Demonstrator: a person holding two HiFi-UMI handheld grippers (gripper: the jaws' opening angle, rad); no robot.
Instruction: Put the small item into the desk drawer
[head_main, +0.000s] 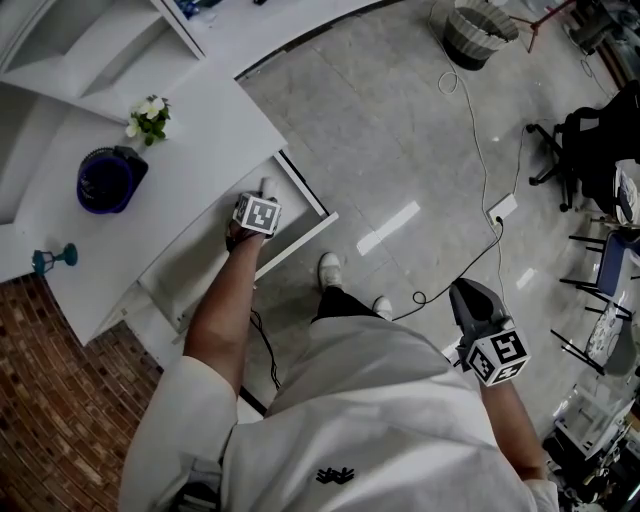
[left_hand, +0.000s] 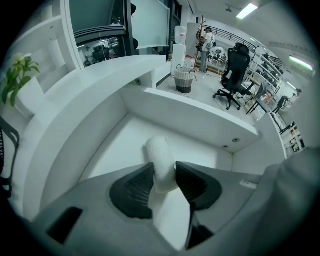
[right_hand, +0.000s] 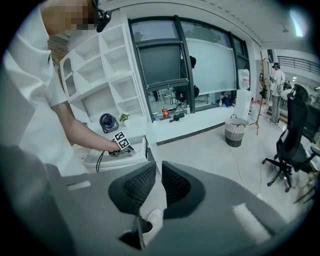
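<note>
The white desk drawer (head_main: 305, 192) stands pulled out below the desk top (head_main: 210, 130). My left gripper (head_main: 265, 192) reaches down into it. In the left gripper view the small item (left_hand: 160, 152), a white roll, stands upright between the dark pads (left_hand: 137, 187) of the left gripper (left_hand: 164, 177), over the drawer floor (left_hand: 125, 145). The jaws stand wide and I see no squeeze on the roll. My right gripper (head_main: 468, 297) hangs low at the person's right side over the floor. In its own view the right gripper (right_hand: 159, 182) has its jaws nearly together with nothing between them.
On the desk are a dark blue round fan (head_main: 108, 180), a small flowering plant (head_main: 150, 118) and a teal object (head_main: 52, 258). A woven basket (head_main: 478, 35), a white cable (head_main: 480, 150) and black office chairs (head_main: 590, 140) are on the floor. The person's shoes (head_main: 330, 268) are by the drawer front.
</note>
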